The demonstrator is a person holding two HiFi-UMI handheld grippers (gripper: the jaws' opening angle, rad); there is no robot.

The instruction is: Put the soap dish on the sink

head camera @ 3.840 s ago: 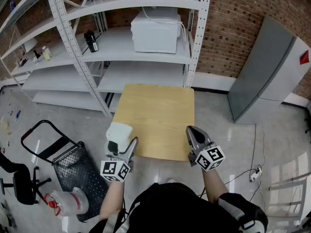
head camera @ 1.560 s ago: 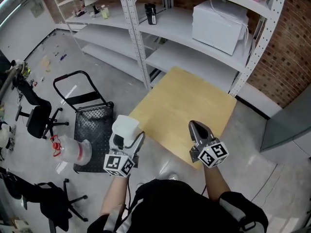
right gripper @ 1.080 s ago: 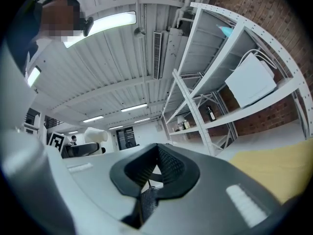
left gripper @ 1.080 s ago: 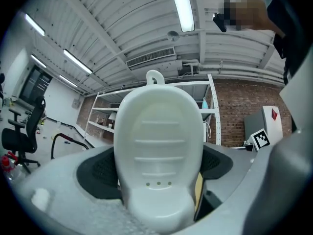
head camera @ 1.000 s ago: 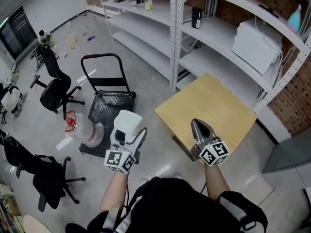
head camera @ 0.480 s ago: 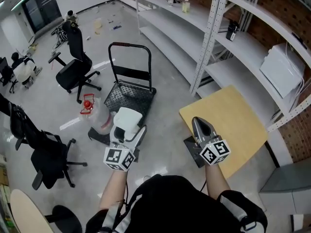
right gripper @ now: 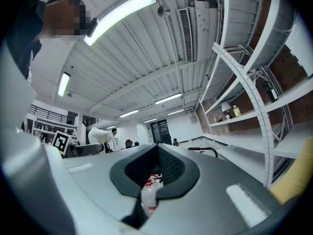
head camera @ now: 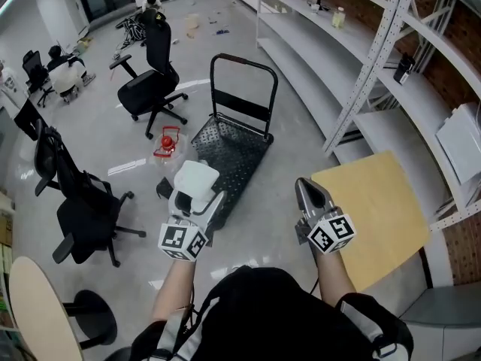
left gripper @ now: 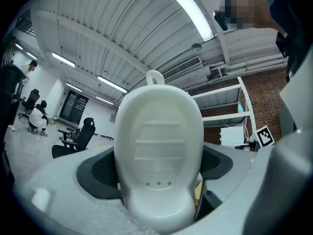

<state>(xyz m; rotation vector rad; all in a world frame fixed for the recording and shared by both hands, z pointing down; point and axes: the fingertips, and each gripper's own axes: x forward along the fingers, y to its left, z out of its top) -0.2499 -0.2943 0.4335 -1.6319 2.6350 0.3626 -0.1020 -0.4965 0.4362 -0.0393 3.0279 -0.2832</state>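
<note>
Left gripper (head camera: 200, 203) jaws clamped on the white soap dish (head camera: 194, 180), which stands upright between them, in the air over the floor by the black cart (head camera: 233, 145). Right gripper (head camera: 307, 192) jaws pressed together, empty, pointing forward beside the yellow table (head camera: 376, 209).

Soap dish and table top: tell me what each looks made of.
The soap dish is likely plastic: white with a smooth satin sheen, and its moulded ribs, three small drain holes and hanging loop suggest it. The table top is pale yellow-tan, matte and even, so probably wood laminate or plywood; no grain can be made out.
</note>
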